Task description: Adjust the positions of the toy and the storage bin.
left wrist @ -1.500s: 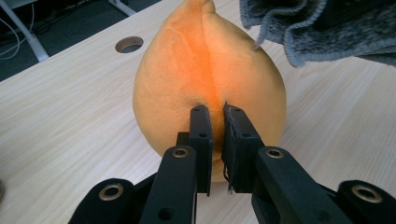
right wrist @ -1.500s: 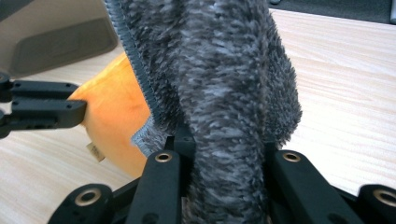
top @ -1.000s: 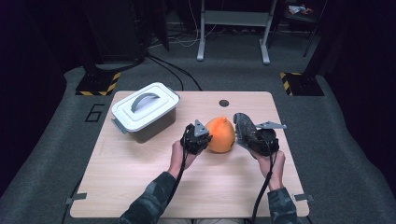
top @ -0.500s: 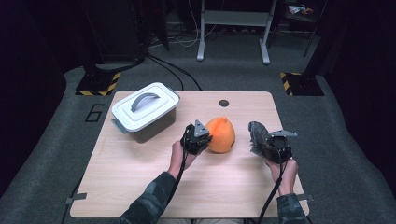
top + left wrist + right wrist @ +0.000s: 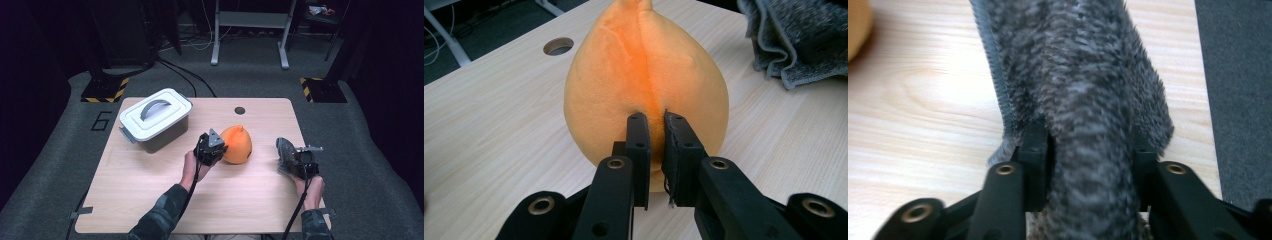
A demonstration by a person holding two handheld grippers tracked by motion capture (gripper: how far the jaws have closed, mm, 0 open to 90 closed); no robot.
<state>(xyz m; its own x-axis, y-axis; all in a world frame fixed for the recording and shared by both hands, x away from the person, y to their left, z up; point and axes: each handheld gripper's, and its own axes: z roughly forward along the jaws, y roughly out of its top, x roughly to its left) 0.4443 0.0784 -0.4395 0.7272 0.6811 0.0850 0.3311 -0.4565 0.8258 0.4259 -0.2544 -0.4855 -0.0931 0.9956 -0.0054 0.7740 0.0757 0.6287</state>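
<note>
- A pale wooden table (image 5: 150, 200) stands on grey carpet in a dark room
- The orange pear-shaped plush toy (image 5: 236, 144) sits near the table's middle; the left gripper (image 5: 214, 148) has its jaws nearly together, pinching a fold of the toy's fabric low on its side
- The grey fuzzy knitted cloth (image 5: 286, 150) is off the toy and well apart from it, near the table's right edge, gripped between the jaws of the right gripper (image 5: 299, 162)
- Judged from this, pulling the cloth from the toy looks done; setting either down is left
- A white lidded plastic box with a grey handle (image 5: 155, 117) stands shut at the far left, so any stowing is not yet begun
</note>
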